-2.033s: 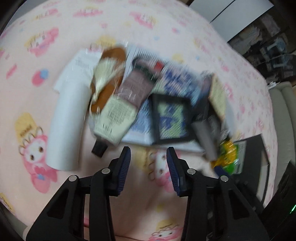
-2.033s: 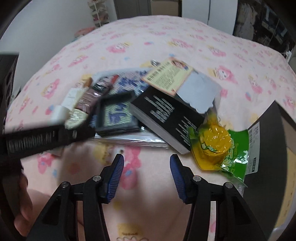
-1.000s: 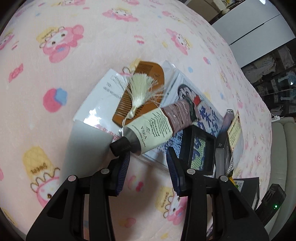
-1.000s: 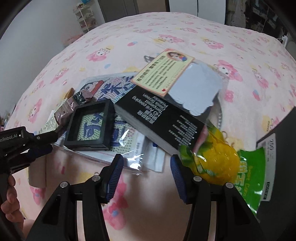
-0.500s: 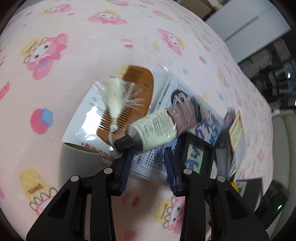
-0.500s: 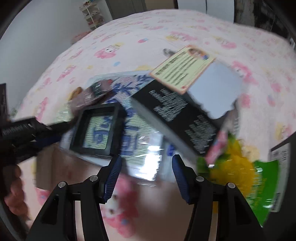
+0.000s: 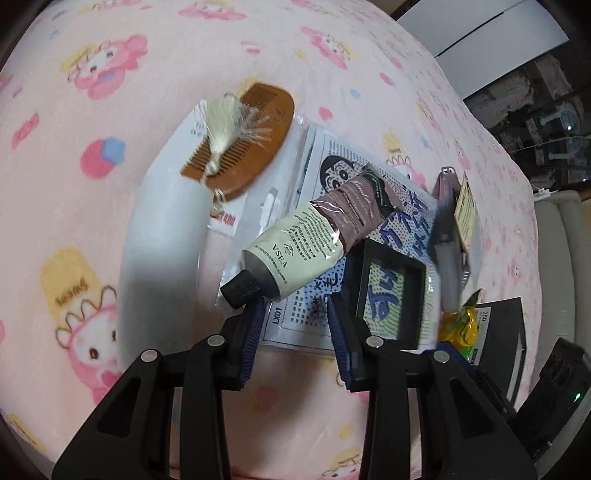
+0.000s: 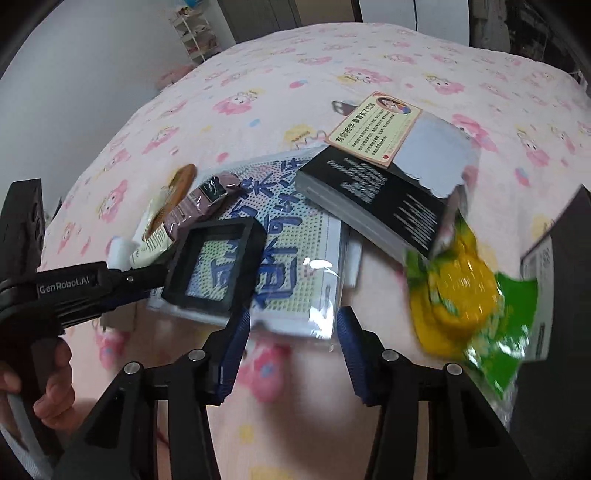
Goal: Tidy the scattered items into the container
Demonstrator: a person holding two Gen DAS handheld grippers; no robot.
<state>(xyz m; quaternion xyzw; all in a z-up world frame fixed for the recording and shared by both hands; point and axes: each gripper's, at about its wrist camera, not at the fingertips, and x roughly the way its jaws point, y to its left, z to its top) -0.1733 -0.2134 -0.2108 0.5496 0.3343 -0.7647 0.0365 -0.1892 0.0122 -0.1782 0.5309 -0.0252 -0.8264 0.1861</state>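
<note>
On a pink blanket (image 7: 184, 55) printed with cartoon faces and the word "sweet": a heap of small things. Nearest the left gripper (image 7: 295, 306), jaws parted and holding nothing, a cream-and-mauve tube (image 7: 306, 247) marked "VSEA", black cap (image 7: 240, 290) just beside the left fingertip. Under the tube, a bagged bead-art kit (image 7: 295, 314) with "LX01" on its corner and blue characters across a dotted grid (characters not legible). On the kit, a black square frame (image 8: 218, 269). Beyond the tube, a wooden comb (image 7: 243, 140) with a pale tassel (image 7: 221, 125), lying on a white packet (image 7: 177, 206).

Before the right gripper (image 8: 291, 325), jaws likewise apart and empty, the kit's plastic edge between the fingertips. Farther back, a black box (image 8: 373, 195) with white print, too small to read, and on it a yellow card (image 8: 373, 129) of Chinese text. To the right, a blurred yellow-and-green packet (image 8: 465, 295), touching a dark container (image 8: 569, 229) at the frame edge, a white label on its wall. "GenRobot.AI" on the left gripper's body, seen from the right wrist.

Behind the bed: white wall, shelving (image 8: 195, 33), pale cabinet doors (image 7: 480, 26).
</note>
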